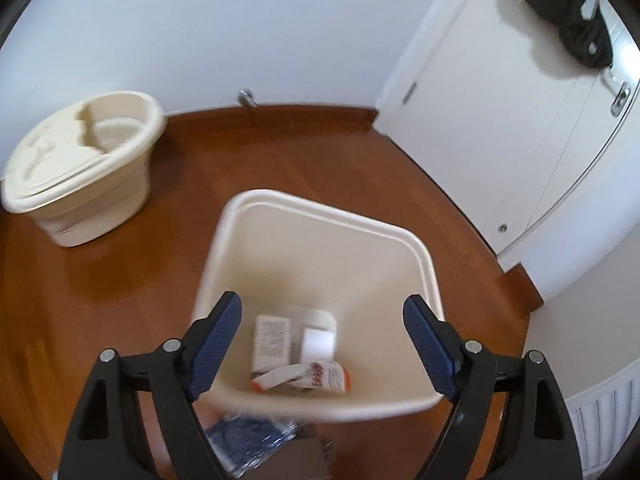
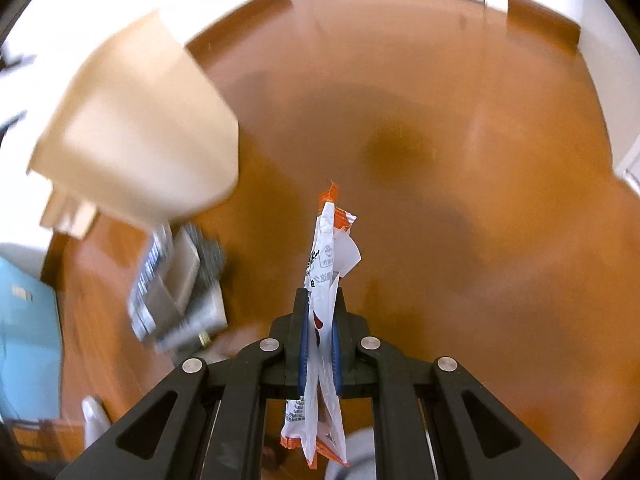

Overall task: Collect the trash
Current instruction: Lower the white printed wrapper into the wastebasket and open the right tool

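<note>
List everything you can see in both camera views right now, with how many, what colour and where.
open bin: one, cream, on the floor below the left hand-held gripper
trash in the bin: a white box, a white roll, an orange-and-white wrapper, on its bottom
lidded bin: one, cream, by the wall, left wrist view
blue-patterned packaging: on the floor beside the open bin, blurred
door: white, dark items hanging at its top
floor: reddish-brown wood
snack wrapper: one, white and orange, pinched in the right hand-held gripper
left hand-held gripper: black, blue pads, open, nothing between them
right hand-held gripper: black, blue pads, shut on the snack wrapper
</note>
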Motion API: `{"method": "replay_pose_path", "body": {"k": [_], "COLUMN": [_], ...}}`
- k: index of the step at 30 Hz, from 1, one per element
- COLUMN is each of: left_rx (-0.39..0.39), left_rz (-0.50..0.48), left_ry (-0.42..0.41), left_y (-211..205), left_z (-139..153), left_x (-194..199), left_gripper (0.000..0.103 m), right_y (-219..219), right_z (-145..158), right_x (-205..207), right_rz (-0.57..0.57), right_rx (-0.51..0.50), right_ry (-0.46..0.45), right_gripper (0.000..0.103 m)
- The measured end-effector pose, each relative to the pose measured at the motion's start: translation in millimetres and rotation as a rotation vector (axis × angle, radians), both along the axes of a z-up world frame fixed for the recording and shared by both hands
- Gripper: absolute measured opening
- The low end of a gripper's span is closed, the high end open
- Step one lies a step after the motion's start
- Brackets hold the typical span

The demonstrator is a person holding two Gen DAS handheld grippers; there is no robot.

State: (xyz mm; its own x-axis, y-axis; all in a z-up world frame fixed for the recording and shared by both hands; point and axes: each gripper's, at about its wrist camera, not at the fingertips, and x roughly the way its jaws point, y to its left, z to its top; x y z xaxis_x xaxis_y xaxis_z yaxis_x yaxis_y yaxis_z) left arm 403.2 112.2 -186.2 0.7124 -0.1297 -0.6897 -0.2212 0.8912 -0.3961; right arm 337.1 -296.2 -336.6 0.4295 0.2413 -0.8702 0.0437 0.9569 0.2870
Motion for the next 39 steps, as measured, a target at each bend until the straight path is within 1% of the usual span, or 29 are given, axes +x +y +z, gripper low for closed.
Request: {"method": "replay_pose_path", "body": {"k": [2, 3, 4, 5, 6, 7, 8, 10, 11, 12, 13, 14, 16, 18, 20, 23, 25, 26, 27, 28, 30, 32, 35, 37, 38, 39], "left_rx": [0.004, -0.001, -0.014, -0.026, -0.032, -0.037, -0.058, -0.126, -0.134, -0.132, -0.125, -0.113, -0.113, -0.123, -0.130, -0.129, -0.141, -0.145, -0.145, -0.144, -0.140, -0.143, -0.157, -0.172, -0.199, -0.245], "left_rz": [0.059, 0.098, 0.150, 0.190, 0.213, 0.241, 0.260, 0.266, 0.271, 0.275, 0.274, 0.274, 0.277, 0.288, 0.285, 0.264, 0.248, 0.246, 0.246, 0.246, 0.237, 0.221, 0.208, 0.206, 0.214, 0.230], "left_ry": [-0.011, -0.005, 0.009, 0.032, 0.051, 0.088, 0.148, 0.254, 0.281, 0.299, 0.310, 0.324, 0.341, 0.362, 0.394, 0.440, 0.479, 0.497, 0.503, 0.507, 0.511, 0.520, 0.530, 0.532, 0.532, 0.535], "left_y": [13.4, 21.3, 29.8, 36.1, 38.8, 42.7, 44.8, 44.8, 45.0, 45.0, 44.8, 44.3, 44.7, 43.6, 41.3, 33.9, 32.5, 31.3, 31.7, 30.9, 28.5, 26.5, 26.3, 29.2, 32.8, 38.1], "left_z": [-4.8, -11.2, -21.6, -33.5, -43.2, -58.6, -79.2, -115.4, -125.1, -133.6, -138.9, -144.8, -151.8, -160.7, -171.8, -189.4, -203.5, -210.0, -213.7, -216.6, -219.8, -224.5, -232.9, -235.9, -238.7, -243.3], "left_x": [-32.8, -49.0, -65.6, -78.2, -84.8, -93.1, -100.3, -109.9, -114.1, -119.2, -122.5, -126.4, -131.3, -138.8, -145.2, -152.9, -160.0, -163.2, -167.3, -169.0, -170.8, -168.6, -164.9, -161.2, -158.6, -155.4], "left_gripper": [0.083, 0.083, 0.083, 0.083, 0.083, 0.083, 0.083, 0.083, 0.083, 0.083, 0.083, 0.083, 0.083, 0.083, 0.083, 0.083, 0.083, 0.083, 0.083, 0.083, 0.083, 0.083, 0.083, 0.083, 0.083, 0.083], "right_y": [-2.0, -1.8, -0.5, 0.7, 4.0, 7.2, 14.7, 29.1, 42.8, 53.8, 67.8, 83.9, 109.4, 142.2, 168.8, 207.5, 224.7, 236.6, 243.9, 247.0, 259.3, 269.6, 280.1, 283.4, 282.9, 281.5], "right_z": [28.7, 41.3, 61.9, 75.8, 100.0, 119.3, 149.9, 188.0, 213.8, 228.6, 241.8, 251.0, 258.4, 255.5, 243.1, 210.6, 195.2, 181.2, 170.0, 161.1, 140.6, 122.4, 103.2, 94.3, 91.5, 91.3], "right_x": [15.2, 22.3, 33.1, 38.9, 49.9, 58.6, 71.0, 85.4, 95.7, 102.9, 112.1, 123.5, 140.2, 162.4, 182.3, 211.7, 218.2, 222.1, 227.6, 230.3, 235.5, 239.5, 243.4, 241.7, 240.0, 238.2], "right_rz": [-0.001, 0.001, 0.005, 0.009, 0.014, 0.020, 0.034, 0.065, 0.097, 0.121, 0.152, 0.189, 0.245, 0.313, 0.371, 0.463, 0.501, 0.535, 0.555, 0.560, 0.606, 0.641, 0.679, 0.685, 0.681, 0.674], "right_rx": [-0.002, 0.004, 0.016, 0.021, 0.033, 0.049, 0.073, 0.096, 0.113, 0.118, 0.119, 0.123, 0.114, 0.076, 0.044, 0.002, -0.048, -0.088, -0.103, -0.104, -0.153, -0.176, -0.223, -0.258, -0.262, -0.242], "right_ry": [-0.074, -0.104, -0.152, -0.183, -0.240, -0.287, -0.364, -0.462, -0.529, -0.569, -0.598, -0.607, -0.609, -0.581, -0.520, -0.380, -0.349, -0.312, -0.267, -0.240, -0.177, -0.107, -0.015, 0.009, 0.012, 0.015], "right_gripper": [0.009, 0.009, 0.009, 0.009, 0.009, 0.009, 0.009, 0.009, 0.009, 0.009, 0.009, 0.009, 0.009, 0.009, 0.009, 0.009, 0.009, 0.009, 0.009, 0.009, 0.009, 0.009, 0.013, 0.018, 0.025, 0.033]}}
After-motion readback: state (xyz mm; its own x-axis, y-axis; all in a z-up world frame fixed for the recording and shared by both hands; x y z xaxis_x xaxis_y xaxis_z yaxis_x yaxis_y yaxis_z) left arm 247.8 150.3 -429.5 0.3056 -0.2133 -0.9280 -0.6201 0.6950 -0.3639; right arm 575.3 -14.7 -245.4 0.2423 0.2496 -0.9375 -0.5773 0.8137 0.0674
